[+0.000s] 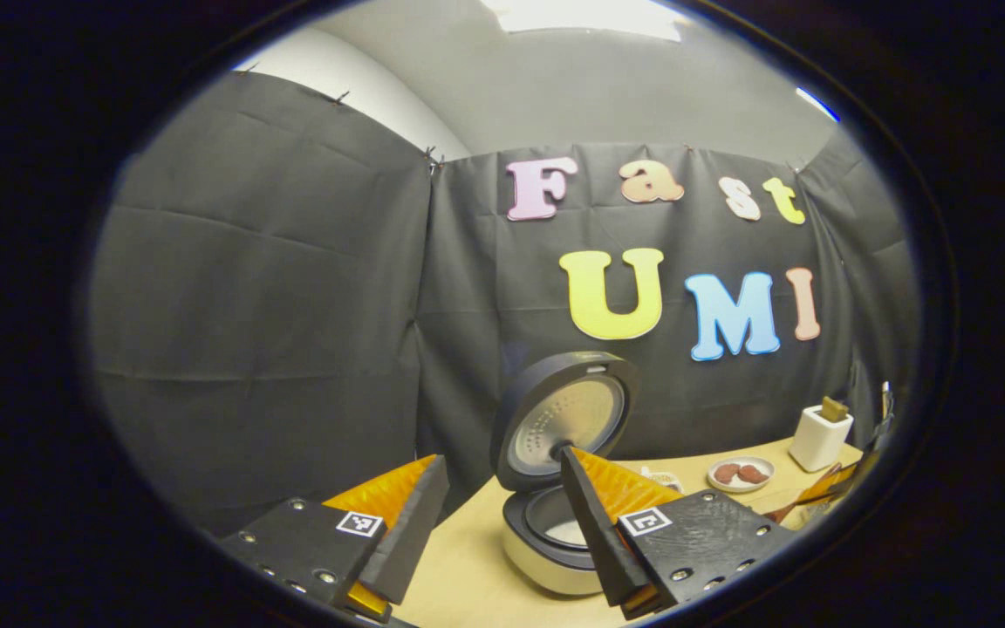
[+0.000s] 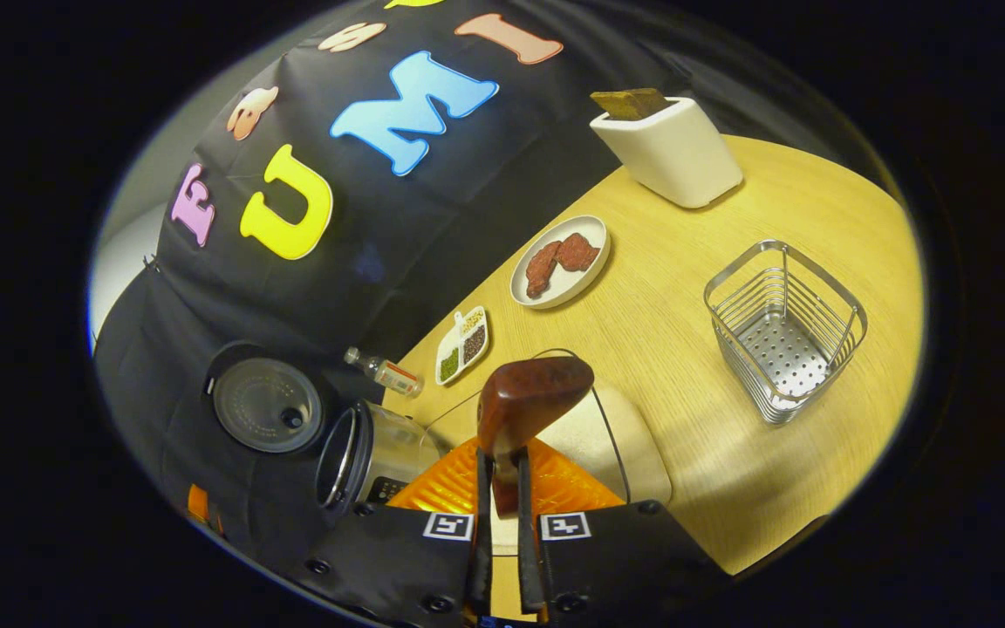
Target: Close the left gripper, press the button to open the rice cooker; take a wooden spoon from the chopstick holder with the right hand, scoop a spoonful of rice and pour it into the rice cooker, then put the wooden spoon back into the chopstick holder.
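Right gripper view: right gripper [image 2: 502, 488] pinches the dark reddish wooden spoon [image 2: 530, 403] by its handle, bowl pointing ahead.
Rice: clear glass bowl of white rice [image 2: 594, 436] directly beneath the spoon.
Cooker: open lidded rice cooker [image 2: 354, 453] lies left of it.
Left gripper [image 1: 502, 523]: spread, empty, the cooker just ahead.

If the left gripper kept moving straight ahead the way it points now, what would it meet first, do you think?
Probably the open rice cooker, likely its raised lid, which sits between the left gripper's spread fingers; depth is unclear.
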Motion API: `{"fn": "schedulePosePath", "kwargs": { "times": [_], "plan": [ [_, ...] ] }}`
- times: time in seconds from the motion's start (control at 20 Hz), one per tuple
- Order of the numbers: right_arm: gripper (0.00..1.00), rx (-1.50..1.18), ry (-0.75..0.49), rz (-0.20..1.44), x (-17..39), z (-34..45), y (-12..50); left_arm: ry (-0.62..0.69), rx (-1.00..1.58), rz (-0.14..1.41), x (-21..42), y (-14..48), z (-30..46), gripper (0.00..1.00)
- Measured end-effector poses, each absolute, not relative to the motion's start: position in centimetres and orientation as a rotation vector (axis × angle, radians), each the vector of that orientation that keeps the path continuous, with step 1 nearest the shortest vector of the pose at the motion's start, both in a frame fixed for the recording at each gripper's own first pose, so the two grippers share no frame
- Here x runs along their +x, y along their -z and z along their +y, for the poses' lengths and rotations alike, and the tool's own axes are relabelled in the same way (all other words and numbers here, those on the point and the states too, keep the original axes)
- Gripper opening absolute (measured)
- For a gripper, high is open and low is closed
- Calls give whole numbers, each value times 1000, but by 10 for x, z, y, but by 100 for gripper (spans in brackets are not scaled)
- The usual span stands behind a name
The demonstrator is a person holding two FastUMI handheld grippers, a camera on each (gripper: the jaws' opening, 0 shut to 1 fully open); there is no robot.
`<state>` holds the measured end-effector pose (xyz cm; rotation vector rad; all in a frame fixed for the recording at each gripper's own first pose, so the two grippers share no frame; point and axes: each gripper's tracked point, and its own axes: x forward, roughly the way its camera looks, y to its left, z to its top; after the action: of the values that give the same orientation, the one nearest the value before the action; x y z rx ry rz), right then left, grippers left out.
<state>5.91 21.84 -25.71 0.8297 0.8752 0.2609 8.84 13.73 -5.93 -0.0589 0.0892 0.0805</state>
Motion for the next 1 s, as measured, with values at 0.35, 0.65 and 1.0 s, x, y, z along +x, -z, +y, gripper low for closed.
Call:
{"fn": "schedulePosePath", "kwargs": {
  "times": [0.35,0.65,1.0],
  "plan": [
    [14,1012,-315,830,74,226,211,-77,-59,79,79,51,131,82],
    [14,1077,-393,806,85,256,178,-104,-64,73,71,51,147,82],
    [13,1059,-534,803,90,318,147,-154,-76,82,59,61,176,82]
  ]
}}
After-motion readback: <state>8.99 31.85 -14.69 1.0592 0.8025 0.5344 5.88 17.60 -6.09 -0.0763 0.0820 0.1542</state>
